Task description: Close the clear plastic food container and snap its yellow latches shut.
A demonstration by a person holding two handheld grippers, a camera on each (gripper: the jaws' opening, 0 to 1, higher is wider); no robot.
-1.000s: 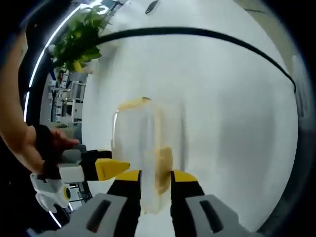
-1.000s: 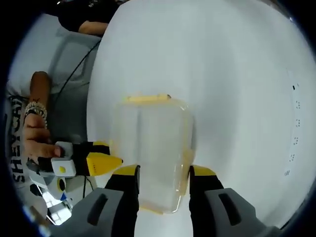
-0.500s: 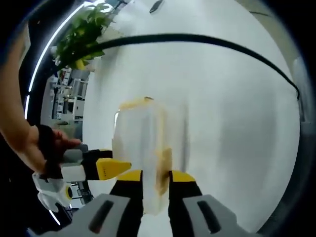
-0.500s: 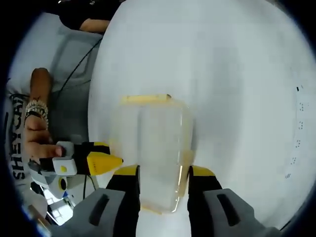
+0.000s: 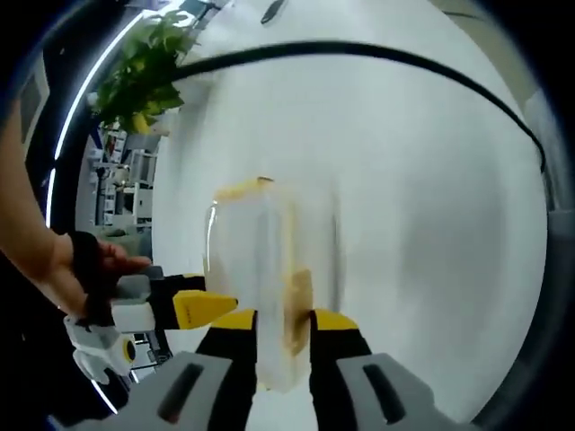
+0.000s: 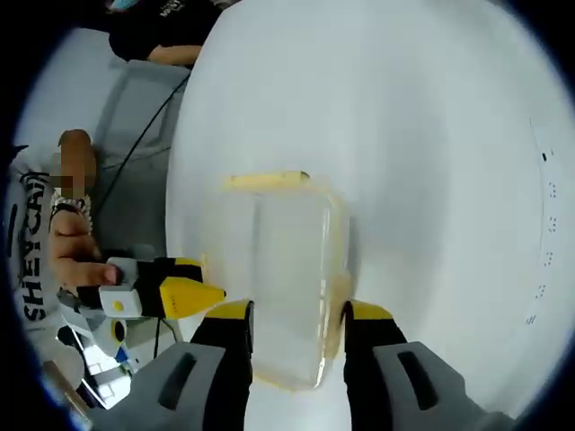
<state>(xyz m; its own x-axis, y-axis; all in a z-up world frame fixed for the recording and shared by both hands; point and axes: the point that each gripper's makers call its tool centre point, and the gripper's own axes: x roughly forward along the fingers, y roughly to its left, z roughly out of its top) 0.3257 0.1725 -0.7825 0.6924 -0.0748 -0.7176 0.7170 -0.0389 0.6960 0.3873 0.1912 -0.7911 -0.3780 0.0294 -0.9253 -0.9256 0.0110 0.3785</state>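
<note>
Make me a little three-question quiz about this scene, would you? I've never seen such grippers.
1. True or false: the clear container sits on a white table.
2. What colour is the latch on the container's far edge?
3. Which lies beyond the container in the left gripper view: (a) a black cable, (b) a red cup, (c) a book?

Key: 1 true; 2 yellow; 3 a.

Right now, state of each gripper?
Left gripper: fingers shut on the clear container at its near side latch.
Right gripper: fingers open, straddling the container's near end, not visibly clamping.
</note>
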